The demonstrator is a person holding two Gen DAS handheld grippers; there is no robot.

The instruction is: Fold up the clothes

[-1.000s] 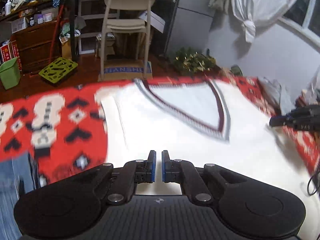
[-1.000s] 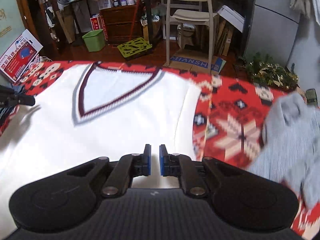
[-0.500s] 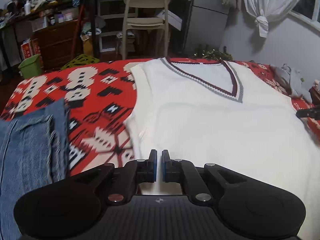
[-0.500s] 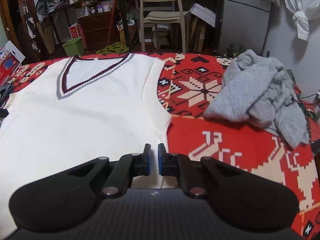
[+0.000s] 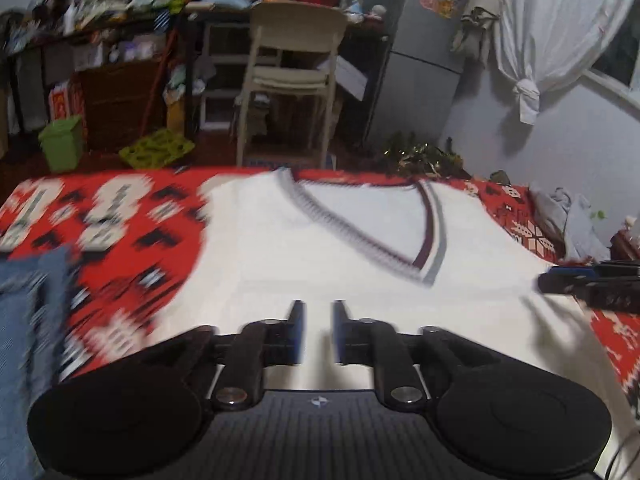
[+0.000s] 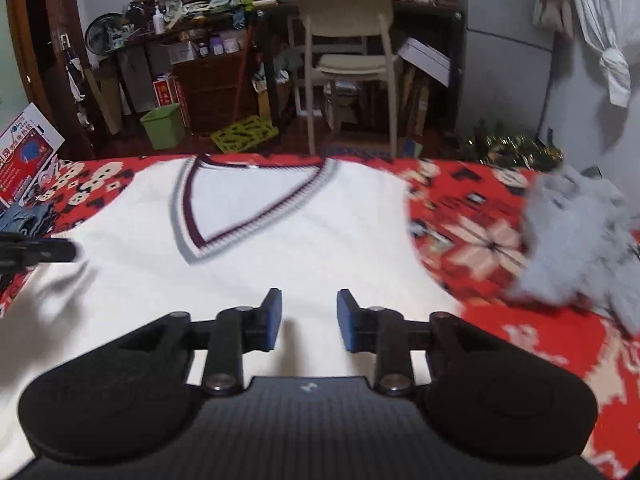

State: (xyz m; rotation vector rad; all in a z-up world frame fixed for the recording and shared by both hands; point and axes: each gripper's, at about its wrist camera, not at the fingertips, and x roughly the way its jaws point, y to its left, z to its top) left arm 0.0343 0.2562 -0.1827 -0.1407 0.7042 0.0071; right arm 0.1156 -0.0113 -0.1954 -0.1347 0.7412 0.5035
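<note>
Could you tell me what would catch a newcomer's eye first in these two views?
Most striking is the white V-neck vest, spread flat across the red patterned blanket. Both grippers hang over its near part with jaws apart, the left gripper and the right gripper. A rumpled grey garment lies right of the vest, and folded jeans lie left.

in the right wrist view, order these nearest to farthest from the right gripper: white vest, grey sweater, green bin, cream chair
From the right gripper:
1. White vest, spread directly under and ahead of the fingers.
2. Grey sweater, heaped to the right on the red blanket.
3. Green bin at far left and cream chair straight ahead, both on the floor beyond the blanket; too close to call.
</note>
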